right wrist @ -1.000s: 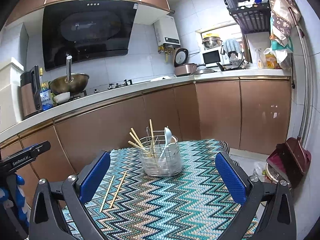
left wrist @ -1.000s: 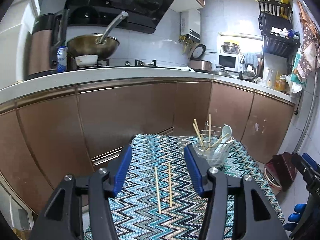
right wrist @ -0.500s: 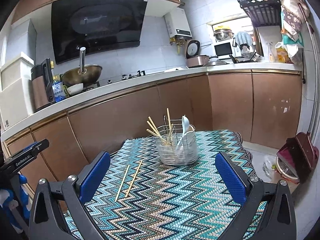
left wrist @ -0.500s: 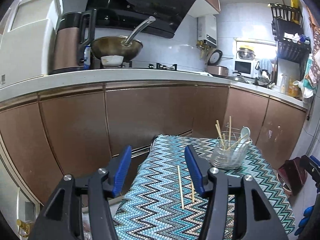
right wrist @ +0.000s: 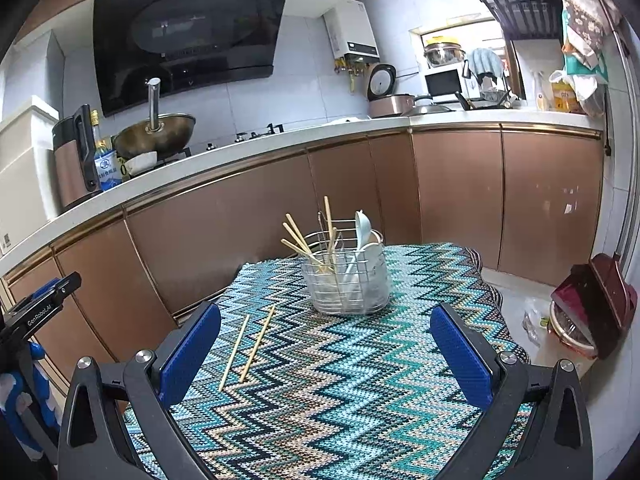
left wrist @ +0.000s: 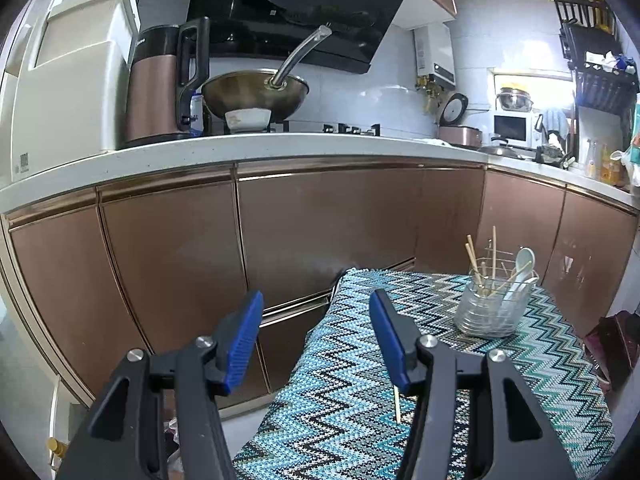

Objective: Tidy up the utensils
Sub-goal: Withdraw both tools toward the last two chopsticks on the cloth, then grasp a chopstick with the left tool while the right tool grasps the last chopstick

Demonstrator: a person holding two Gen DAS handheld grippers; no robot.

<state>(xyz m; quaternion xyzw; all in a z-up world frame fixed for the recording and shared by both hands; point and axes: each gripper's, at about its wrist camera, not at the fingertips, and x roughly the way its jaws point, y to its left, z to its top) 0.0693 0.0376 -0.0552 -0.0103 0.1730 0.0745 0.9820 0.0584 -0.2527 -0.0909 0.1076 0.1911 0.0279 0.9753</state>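
Copper-fronted kitchen cabinets (right wrist: 248, 236) back a worktop under a zigzag teal knitted cloth (right wrist: 360, 380). Two loose pale wooden chopsticks (right wrist: 246, 348) lie side by side on it, left of a wire-and-glass utensil basket (right wrist: 346, 280) holding more chopsticks and white ceramic spoons (right wrist: 362, 232). Right claw (right wrist: 326, 354) gapes wide, empty. Left claw (left wrist: 316, 340) hangs partly open, empty, one finger hiding most of a chopstick.

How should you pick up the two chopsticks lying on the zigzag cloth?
Probably pinch the chopsticks near their middle, coming down from above with the fingers across them. They lie flat, side by side on the cloth, so one pinch might catch both.
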